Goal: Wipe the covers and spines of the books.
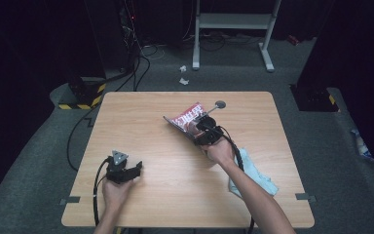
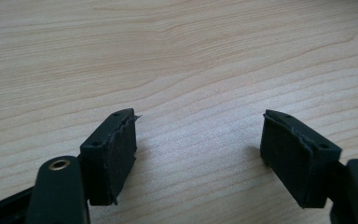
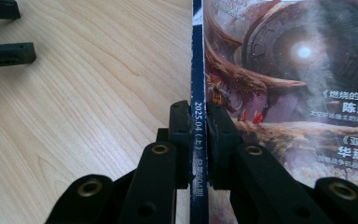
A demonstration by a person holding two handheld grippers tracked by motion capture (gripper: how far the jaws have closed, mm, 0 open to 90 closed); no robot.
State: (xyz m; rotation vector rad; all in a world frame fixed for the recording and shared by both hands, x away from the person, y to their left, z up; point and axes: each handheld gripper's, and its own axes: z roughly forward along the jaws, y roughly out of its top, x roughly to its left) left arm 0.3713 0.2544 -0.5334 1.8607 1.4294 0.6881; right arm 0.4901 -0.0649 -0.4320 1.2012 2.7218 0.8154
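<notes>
We locate the thin magazine with a dark blue spine and a red-brown illustrated cover (image 3: 279,70) at the middle of the light wooden counter (image 1: 175,195), slightly toward its far edge; in the high view the magazine (image 1: 184,118) is tilted, one long edge raised and the cover facing left. In the right gripper view the spine runs straight up between the two black jaws; both pads press against it from either side, so we read the right tongs (image 3: 199,140) as narrow and clamped on the magazine's spine. In the high view the right tongs (image 1: 205,130) sit at the near end of the magazine, carried by the person's right hand (image 1: 220,151).

Just beyond the magazine lies a small grey round disc on a thin stem (image 1: 218,105); near the right forearm a crumpled pale blue cloth (image 1: 253,178) rests on the counter.

The left tongs (image 1: 137,168) are well apart from the magazine, at the near left of the counter, held by the left hand (image 1: 114,191); in the left gripper view the left tongs (image 2: 198,140) stand wide, with bare wood between the jaws.
</notes>
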